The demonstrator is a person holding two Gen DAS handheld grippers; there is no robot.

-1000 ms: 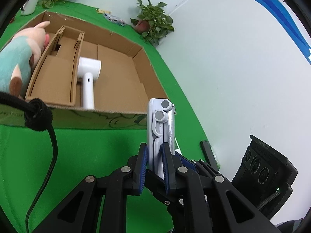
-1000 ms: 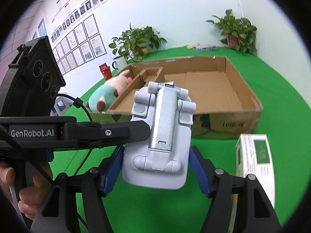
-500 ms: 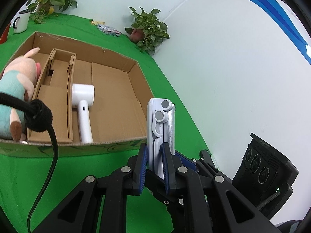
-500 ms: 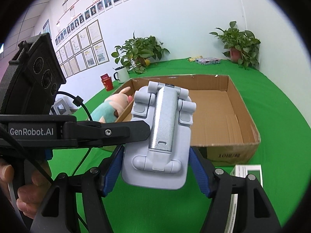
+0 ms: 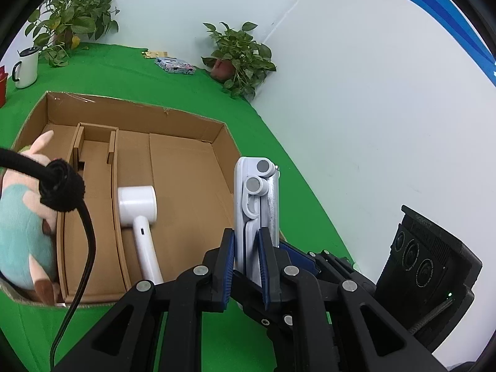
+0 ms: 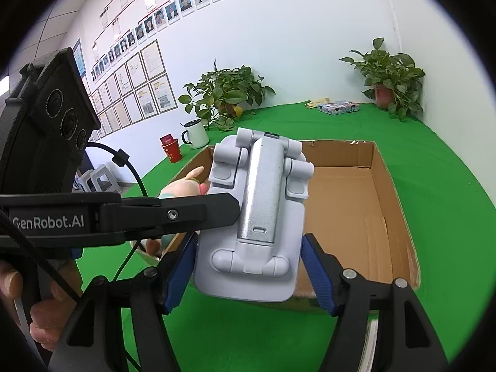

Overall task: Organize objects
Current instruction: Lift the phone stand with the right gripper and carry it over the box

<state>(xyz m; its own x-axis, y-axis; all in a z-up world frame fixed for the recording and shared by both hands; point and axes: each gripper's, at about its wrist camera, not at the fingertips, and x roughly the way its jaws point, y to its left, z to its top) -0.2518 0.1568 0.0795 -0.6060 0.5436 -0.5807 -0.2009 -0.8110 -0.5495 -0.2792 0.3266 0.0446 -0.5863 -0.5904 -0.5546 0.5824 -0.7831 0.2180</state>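
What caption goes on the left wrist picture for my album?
Left tool pinches a folded white phone stand above the cardboard box holding a white hair dryer.

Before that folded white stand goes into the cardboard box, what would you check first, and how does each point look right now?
1. Left gripper pinches the folded white phone stand: ok.
2. Right gripper also clamps it: cannot tell; its blue pads sit beside the stand's edges.
3. Bare floor left in the open cardboard box: ok, the right half is free.
4. White hair dryer out of the way: ok, left of that space.
5. Teal and pink plush toy out of the way: ok, at the far left end.
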